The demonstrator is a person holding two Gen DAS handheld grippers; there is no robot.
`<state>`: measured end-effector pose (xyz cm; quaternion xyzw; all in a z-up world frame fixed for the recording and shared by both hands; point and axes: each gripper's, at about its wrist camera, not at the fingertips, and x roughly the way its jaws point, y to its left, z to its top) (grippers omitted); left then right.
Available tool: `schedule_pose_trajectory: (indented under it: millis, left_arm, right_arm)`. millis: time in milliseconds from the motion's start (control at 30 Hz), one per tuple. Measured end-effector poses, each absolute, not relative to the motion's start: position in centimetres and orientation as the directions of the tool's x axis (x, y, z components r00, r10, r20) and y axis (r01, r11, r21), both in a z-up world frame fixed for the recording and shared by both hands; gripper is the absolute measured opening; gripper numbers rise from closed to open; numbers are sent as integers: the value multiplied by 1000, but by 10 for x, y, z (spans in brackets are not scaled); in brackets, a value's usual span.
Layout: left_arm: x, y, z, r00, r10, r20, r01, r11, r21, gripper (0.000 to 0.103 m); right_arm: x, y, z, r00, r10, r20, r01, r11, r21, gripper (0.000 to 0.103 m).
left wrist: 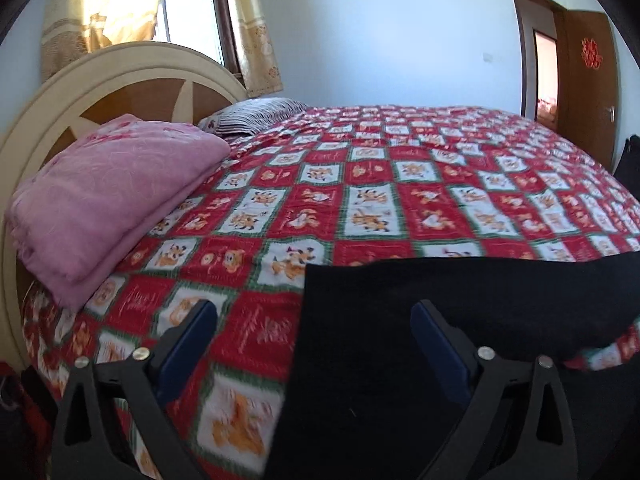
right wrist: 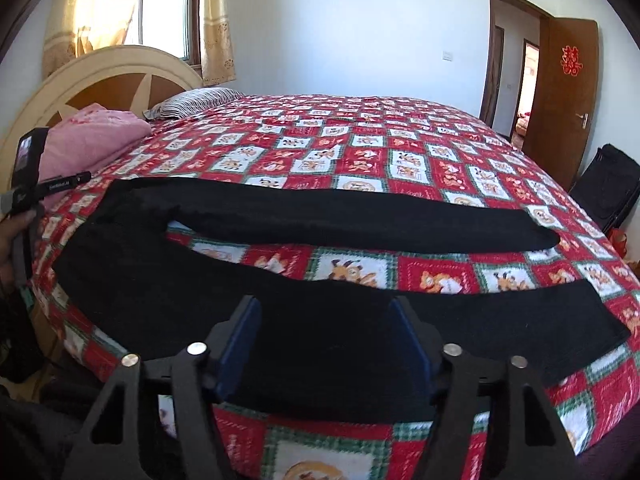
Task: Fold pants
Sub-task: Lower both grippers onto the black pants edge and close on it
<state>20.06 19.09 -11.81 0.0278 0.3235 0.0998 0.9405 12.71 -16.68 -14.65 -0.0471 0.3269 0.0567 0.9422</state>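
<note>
**A:** So which step is being looked at here? The black pants (right wrist: 280,216) are laid flat across the near side of the bed (right wrist: 400,148), on the red cartoon-check bedspread, waist end toward the headboard (right wrist: 120,76), both legs stretched out to the right with a strip of bedspread visible between them. Nothing's been folded yet, so it's judged to be the very first grab.

**B:** Agreed. The left gripper (left wrist: 314,320) is held just over the waist edge, jaws spread wide, one finger over bare bedspread and the other over the black cloth. Nothing is pinched.

**A:** And the right gripper (right wrist: 322,320)?

**B:** Positioned over the near leg, jaws set narrower but clearly apart, fabric seen between them and no grip made yet.

**A:** So what's called for next?

**B:** Probably the near edge gets pinched at both spots, then lifted and carried over onto the far leg so the legs get stacked. A single layer edge has to be caught without the bedspread being snagged too.

**A:** How does the fabric look?

**B:** Plain black, matte, soft and fairly thick-looking. Lying mostly smooth, a bit bunched at the crotch. Details are hard to make out, it's that dark.
</note>
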Motion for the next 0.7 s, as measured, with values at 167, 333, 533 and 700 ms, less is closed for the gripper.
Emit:
schedule_pose_trajectory:
  millis: [167,333,533,700]
  left_arm:
    - [247,210,-136,736,114,-667,-90,993,70,83]
    - [278,216,-157,689,60,-722,-39,998,45,71]
    - [296,221,-168,653,9,-757,22,999,30,57]
    - [305,224,-175,628,-18,-778,45,999,13,54]
  right_arm:
    - [163,-200,-145,771,9,-636,-75,994,-77,52]
    - [198,-246,-136,768,-85,-634,37,995,-89,52]
    - [233,-297,-137,742,-137,-657,122,990,-68,52]
    - [263,-339,-145,703,-167,-691,191,981,-43,52]
